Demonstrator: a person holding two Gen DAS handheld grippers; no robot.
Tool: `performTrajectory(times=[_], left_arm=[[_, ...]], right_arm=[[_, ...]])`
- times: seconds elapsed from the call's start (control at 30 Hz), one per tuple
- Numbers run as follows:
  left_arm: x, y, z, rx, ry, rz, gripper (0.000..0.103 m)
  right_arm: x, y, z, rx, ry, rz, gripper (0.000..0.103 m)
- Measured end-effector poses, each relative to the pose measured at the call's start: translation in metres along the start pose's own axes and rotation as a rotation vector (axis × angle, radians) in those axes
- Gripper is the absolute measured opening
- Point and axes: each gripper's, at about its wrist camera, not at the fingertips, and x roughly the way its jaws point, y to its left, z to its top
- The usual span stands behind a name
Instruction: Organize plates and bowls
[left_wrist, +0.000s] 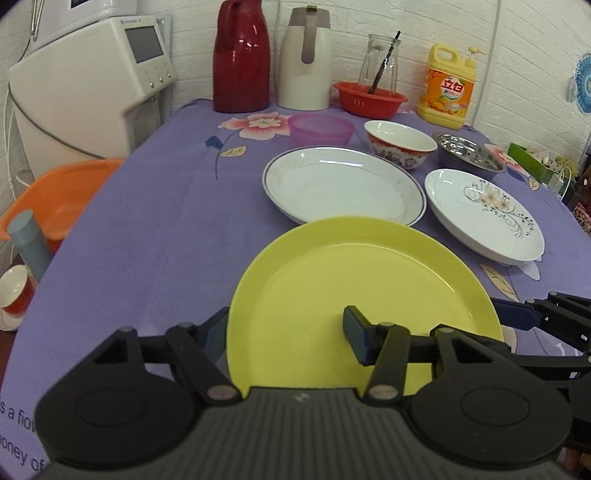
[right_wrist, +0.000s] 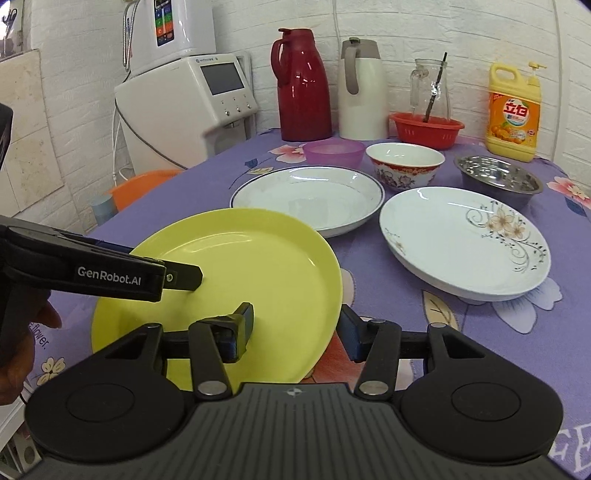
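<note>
A yellow plate (left_wrist: 354, 291) (right_wrist: 236, 280) is lifted and tilted above the purple tablecloth. My left gripper (left_wrist: 284, 336) (right_wrist: 184, 275) straddles its left rim, one finger above and one below. My right gripper (right_wrist: 295, 328) (left_wrist: 517, 314) straddles its right rim the same way. Neither gripper's jaws look fully closed. Behind lie a white blue-rimmed plate (left_wrist: 343, 184) (right_wrist: 306, 195) and a white floral plate (left_wrist: 484, 214) (right_wrist: 461, 240). Further back stand a purple bowl (left_wrist: 320, 128) (right_wrist: 332, 152), a red-patterned bowl (left_wrist: 399, 143) (right_wrist: 404, 164) and a steel bowl (left_wrist: 469, 152) (right_wrist: 498, 179).
At the back stand a red thermos (left_wrist: 242, 55), a white thermos (left_wrist: 304, 59), a red basket (left_wrist: 369, 98) with a glass jar, and a yellow detergent bottle (left_wrist: 445, 86). A white appliance (left_wrist: 92, 92) and an orange basin (left_wrist: 62, 195) are left of the table.
</note>
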Motion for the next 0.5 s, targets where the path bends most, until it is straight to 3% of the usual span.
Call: performTrajectory(times=[0.33, 0.4, 0.47, 0.5], left_arm=[[0.02, 0.006, -0.007, -0.02, 0.029, -0.042, 0.054], [0.021, 0.008, -0.006, -0.021, 0.029, -0.055, 0.061], [0.021, 0.011, -0.004, -0.039, 0.038, -0.081, 0.075], [0.018, 0.015, -0.002, -0.058, 0.029, -0.099, 0.077]], right_arm=[[0.013, 0.002, -0.006, -0.025, 0.049, -0.023, 0.094], [0.013, 0.002, -0.007, -0.036, 0.05, -0.008, 0.1], [0.011, -0.002, -0.005, -0.017, 0.054, 0.022, 0.1], [0.008, -0.007, -0.002, 0.013, 0.048, 0.036, 0.099]])
